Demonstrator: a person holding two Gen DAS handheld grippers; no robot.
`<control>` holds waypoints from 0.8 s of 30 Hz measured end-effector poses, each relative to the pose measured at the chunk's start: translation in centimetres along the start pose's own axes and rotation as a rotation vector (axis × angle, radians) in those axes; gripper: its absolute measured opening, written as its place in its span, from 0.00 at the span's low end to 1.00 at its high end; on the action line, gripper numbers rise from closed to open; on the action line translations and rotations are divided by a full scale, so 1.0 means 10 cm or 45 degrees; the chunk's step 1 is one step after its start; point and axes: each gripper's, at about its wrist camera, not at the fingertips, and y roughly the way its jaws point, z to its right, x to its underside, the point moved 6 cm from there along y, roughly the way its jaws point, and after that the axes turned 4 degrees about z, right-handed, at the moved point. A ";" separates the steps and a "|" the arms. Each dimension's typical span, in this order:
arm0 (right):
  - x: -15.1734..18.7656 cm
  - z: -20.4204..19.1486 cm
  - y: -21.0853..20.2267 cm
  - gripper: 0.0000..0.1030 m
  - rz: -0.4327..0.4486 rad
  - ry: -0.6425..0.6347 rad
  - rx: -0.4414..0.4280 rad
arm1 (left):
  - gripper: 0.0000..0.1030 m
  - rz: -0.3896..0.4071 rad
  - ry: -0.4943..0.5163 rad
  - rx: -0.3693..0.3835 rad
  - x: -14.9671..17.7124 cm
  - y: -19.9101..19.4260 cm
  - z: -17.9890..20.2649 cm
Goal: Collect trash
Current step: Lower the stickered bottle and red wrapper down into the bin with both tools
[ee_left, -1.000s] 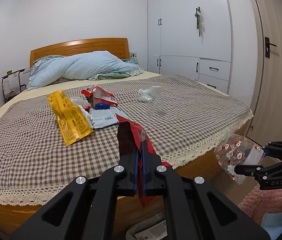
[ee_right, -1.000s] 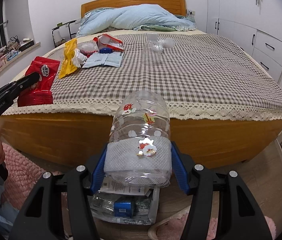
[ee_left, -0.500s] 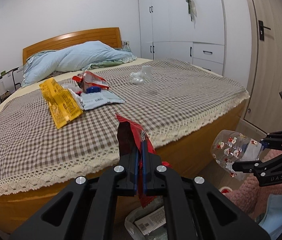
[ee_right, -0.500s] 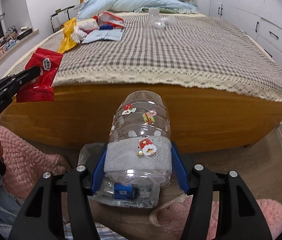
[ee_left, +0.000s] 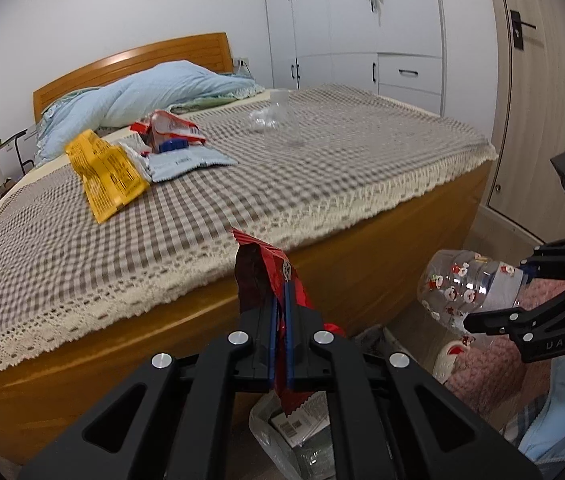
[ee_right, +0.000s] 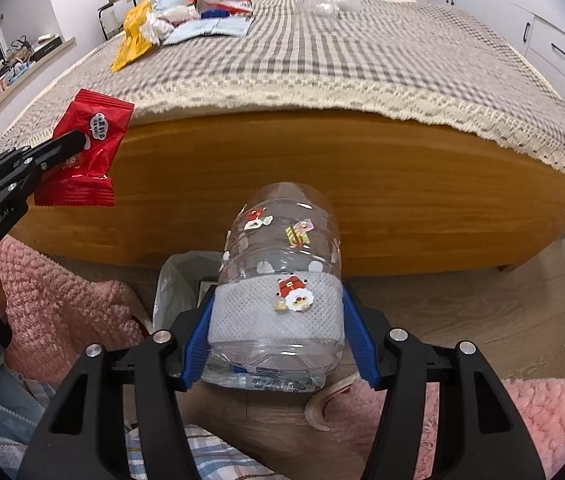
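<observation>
Over the open trash bag on the floor beside the bed, right gripper jaws clamp a bottle, left gripper jaws pinch a red wrapper; best lower each above the bag's mouth before releasing.

both grippers are black linkages with silver screws, blue-padded jaws, white lettering on their sides

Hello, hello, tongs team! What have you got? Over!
Left tongs shut on red wrapper. Right tongs shut on sticker bottle. Trash bag on floor below. Nothing blocking.
</observation>
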 end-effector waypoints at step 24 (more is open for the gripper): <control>0.23 0.03 0.48 0.56 -0.185 0.009 -0.034 | 0.01 -0.161 0.035 0.012 0.36 0.29 0.08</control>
